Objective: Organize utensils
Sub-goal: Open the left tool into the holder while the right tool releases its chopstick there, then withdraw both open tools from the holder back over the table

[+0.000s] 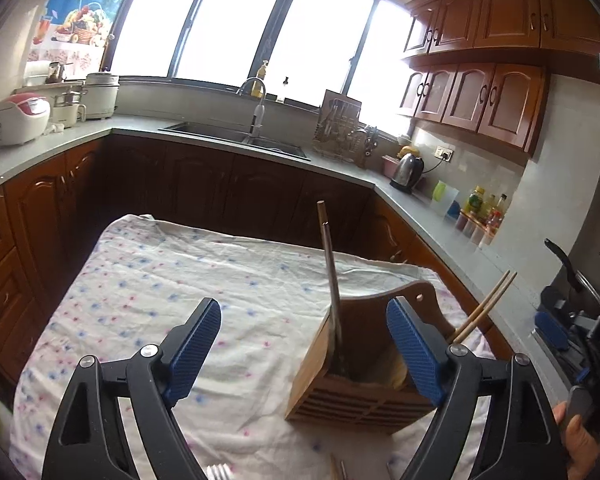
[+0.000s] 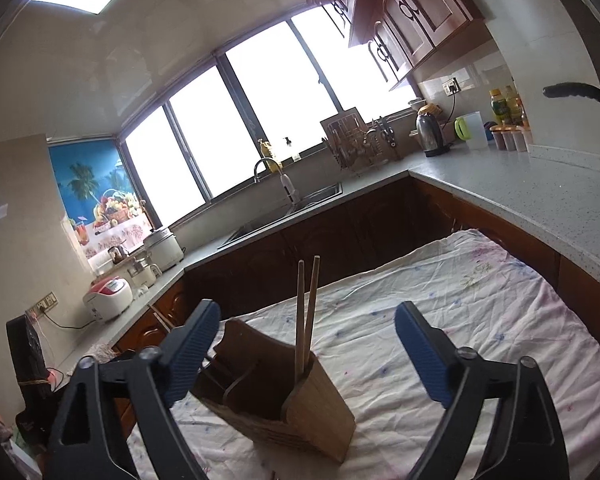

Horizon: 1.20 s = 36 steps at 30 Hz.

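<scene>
I see bright overexposed windows [image 1: 236, 20] above a grey L-shaped countertop [image 2: 540, 192], a steel sink [image 1: 236, 138] and reddish-brown wooden cabinets [image 1: 500, 12].

Left gripper [image 1: 304, 344]: jaws spread wide, blue ribbed pads [image 1: 194, 344] facing each other, nothing pressed between them; it points forward and somewhat downward. Right gripper [image 2: 308, 354]: jaws likewise wide apart, pads [image 2: 420, 354] clear of any contact, same shallow downward tilt. A hand [image 1: 576, 436] shows at the lower right edge of the left wrist view, gripping the right gripper's handle.
</scene>
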### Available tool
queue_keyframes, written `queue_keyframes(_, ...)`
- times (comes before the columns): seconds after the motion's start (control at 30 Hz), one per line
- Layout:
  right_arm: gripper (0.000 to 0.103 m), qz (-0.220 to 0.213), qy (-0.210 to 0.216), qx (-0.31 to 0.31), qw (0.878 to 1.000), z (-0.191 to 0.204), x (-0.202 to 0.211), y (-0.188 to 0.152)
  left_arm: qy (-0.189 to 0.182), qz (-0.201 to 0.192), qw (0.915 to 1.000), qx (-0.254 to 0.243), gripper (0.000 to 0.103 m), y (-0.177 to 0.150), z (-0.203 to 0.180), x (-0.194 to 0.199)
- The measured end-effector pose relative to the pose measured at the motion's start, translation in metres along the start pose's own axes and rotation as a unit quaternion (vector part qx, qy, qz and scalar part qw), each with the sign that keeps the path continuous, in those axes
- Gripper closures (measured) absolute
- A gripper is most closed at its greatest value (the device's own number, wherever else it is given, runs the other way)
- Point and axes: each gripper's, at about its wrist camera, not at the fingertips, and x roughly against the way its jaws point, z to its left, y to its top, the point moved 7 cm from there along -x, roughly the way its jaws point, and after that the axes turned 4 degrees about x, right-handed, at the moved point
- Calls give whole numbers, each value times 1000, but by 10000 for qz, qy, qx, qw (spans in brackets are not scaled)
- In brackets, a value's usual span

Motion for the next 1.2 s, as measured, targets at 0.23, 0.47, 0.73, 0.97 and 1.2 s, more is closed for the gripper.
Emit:
queue_keyframes(0.23,3,201,147,35,9997,5,33,-20,167,27,9998,-116,8,-23,-4,48)
queue_keyframes(0.47,3,291,106,88,9995,6,72,-39,146,151,9996,-204,7,-44,-7,94)
queue_keyframes(0.73,3,407,-18,254,9988,7,109,-64,157,195,9996,-128,6,-61,-2,142)
queue_keyframes(0.97,3,536,-76,420,9976,9,133,-87,156,291,9994,-89,5,-81,1,171)
queue_keyframes(1.2,3,714,-154,407,9965,3,147,-110,189,506,9985,-22,5,-105,1,189)
